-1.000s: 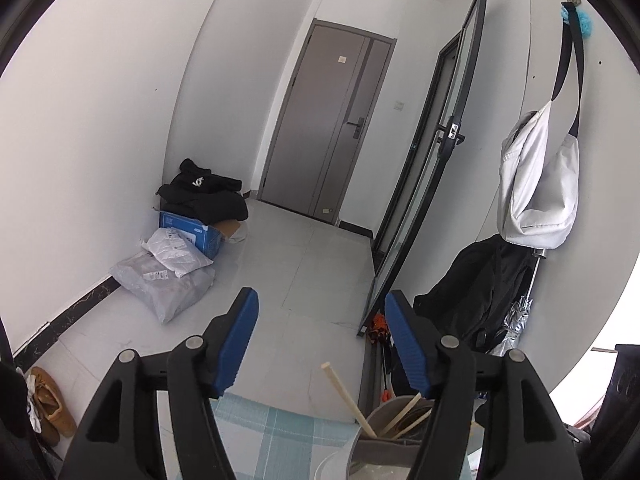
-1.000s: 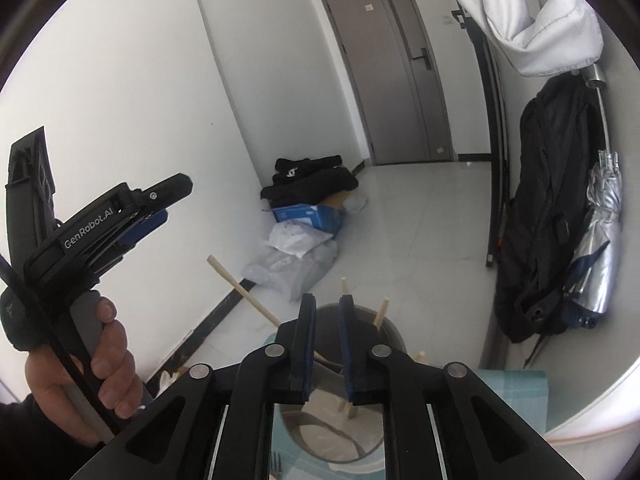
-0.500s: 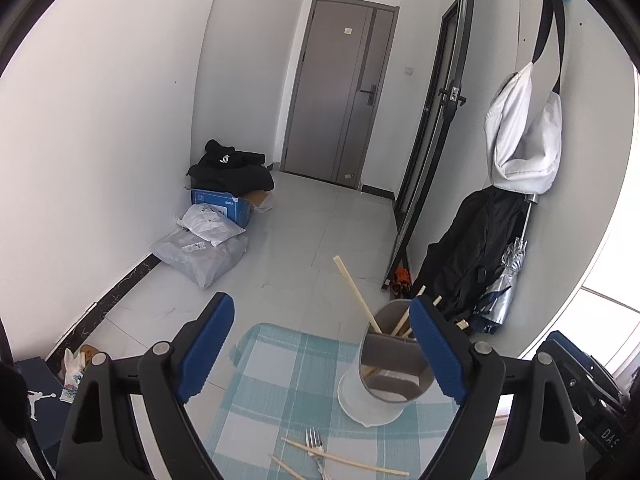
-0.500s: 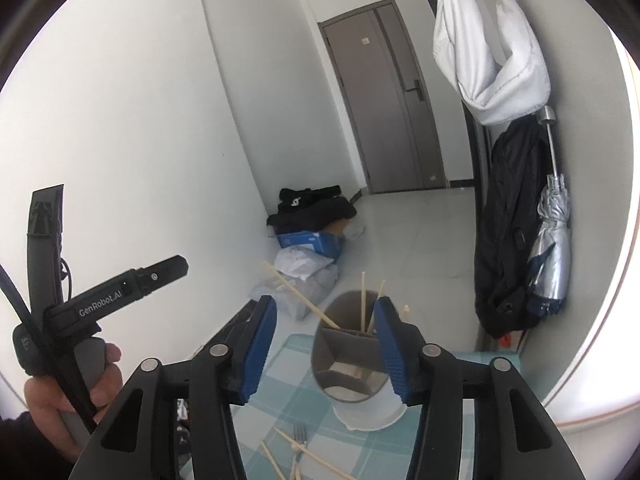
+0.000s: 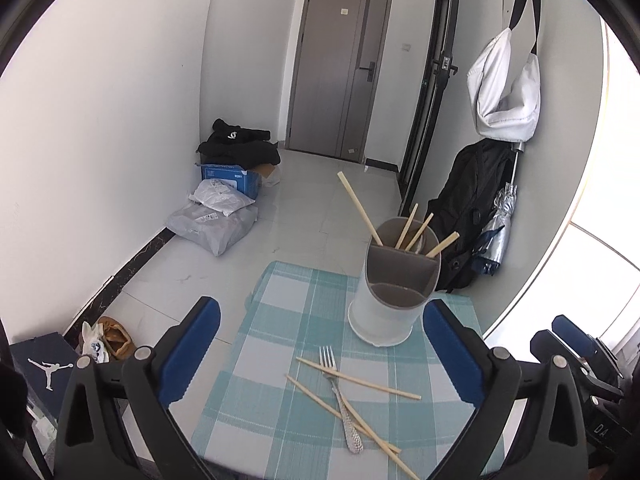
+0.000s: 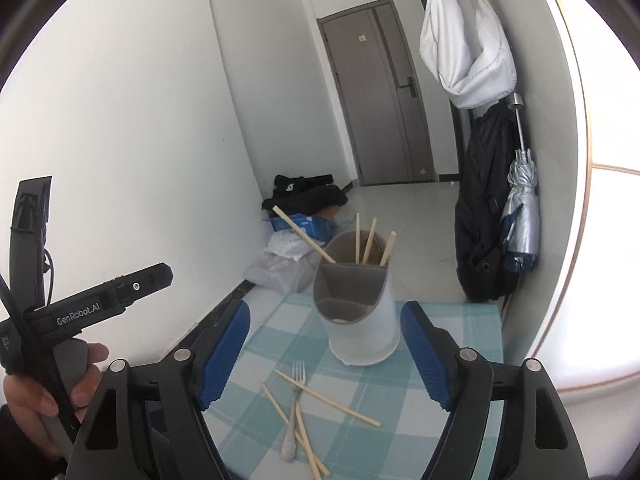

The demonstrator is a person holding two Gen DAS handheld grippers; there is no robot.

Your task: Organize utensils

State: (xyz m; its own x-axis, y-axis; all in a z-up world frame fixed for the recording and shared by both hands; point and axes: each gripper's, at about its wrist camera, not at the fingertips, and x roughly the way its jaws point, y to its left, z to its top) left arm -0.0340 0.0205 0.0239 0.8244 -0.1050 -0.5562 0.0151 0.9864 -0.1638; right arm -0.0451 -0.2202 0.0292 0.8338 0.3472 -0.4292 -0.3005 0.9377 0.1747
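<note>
Small hallway, teal checked tablecloth point(image 5: 280, 360) on the table. Both the left gripper point(image 5: 320, 354) and right gripper point(image 6: 325, 350) hang wide open, holding nothing. The fork point(image 5: 340, 392) and loose chopsticks point(image 5: 360, 380) lie between the fingers, just in front of the utensil holder point(image 5: 394, 292).

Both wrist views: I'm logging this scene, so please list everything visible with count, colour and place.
holder: one, white and grey, upright on the cloth
chopsticks in holder: four, tan, leaning out of the back compartment
loose chopsticks: three, tan, crossed on the cloth
fork: one, silver, across the loose chopsticks
cloth: one, teal check, on the table
door: grey, far wall
white bag: one, hanging at right
umbrella: one, silver, below it
left gripper: open, empty
right gripper: open, empty
</note>
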